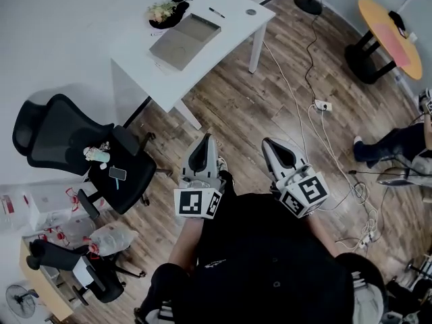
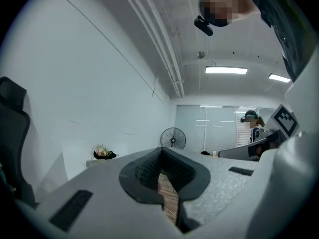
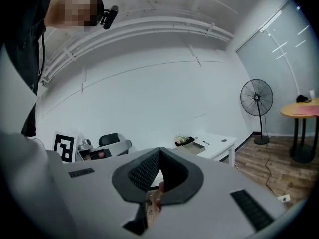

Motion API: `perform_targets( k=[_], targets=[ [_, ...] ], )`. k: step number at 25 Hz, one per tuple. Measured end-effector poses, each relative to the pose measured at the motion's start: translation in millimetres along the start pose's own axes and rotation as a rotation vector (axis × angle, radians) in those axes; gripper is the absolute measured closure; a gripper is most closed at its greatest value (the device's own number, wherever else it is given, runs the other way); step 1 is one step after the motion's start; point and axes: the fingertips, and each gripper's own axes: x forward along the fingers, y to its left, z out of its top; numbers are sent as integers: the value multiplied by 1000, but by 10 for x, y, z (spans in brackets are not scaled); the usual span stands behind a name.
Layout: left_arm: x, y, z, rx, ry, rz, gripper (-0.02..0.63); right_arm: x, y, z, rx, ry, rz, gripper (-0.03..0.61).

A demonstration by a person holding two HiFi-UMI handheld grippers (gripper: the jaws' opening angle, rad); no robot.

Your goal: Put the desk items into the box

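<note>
Left gripper [image 1: 204, 142] and right gripper [image 1: 271, 146] both closed, empty, box [image 1: 183, 40] well ahead on desk [image 1: 233, 9]

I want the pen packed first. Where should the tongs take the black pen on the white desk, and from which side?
Take the thin black pen at mid-barrel, probably from straight above: it lies flat on the white desk, so only its narrow sides offer a pinch.
</note>
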Motion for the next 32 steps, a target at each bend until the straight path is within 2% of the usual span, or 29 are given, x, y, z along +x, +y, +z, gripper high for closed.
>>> perform_targets(
  k=[5, 12, 18, 27, 32],
  targets=[
    [487, 479, 122, 17, -17, -34, 606, 614, -143, 111, -4, -7, -39, 580],
    [818, 944, 96, 78, 24, -82, 606, 1284, -338, 126, 38, -12, -76, 580],
    [853, 1455, 37, 54, 49, -32, 606, 1703, -313, 80, 25, 15, -72, 580],
    [1076, 1674, 72, 68, 33, 27, 606, 2061, -455, 112, 17, 44, -33, 580],
    [1256, 1918, 28, 56, 36, 134, 606, 2434, -654, 101, 18, 74, 30, 580]
  ],
)
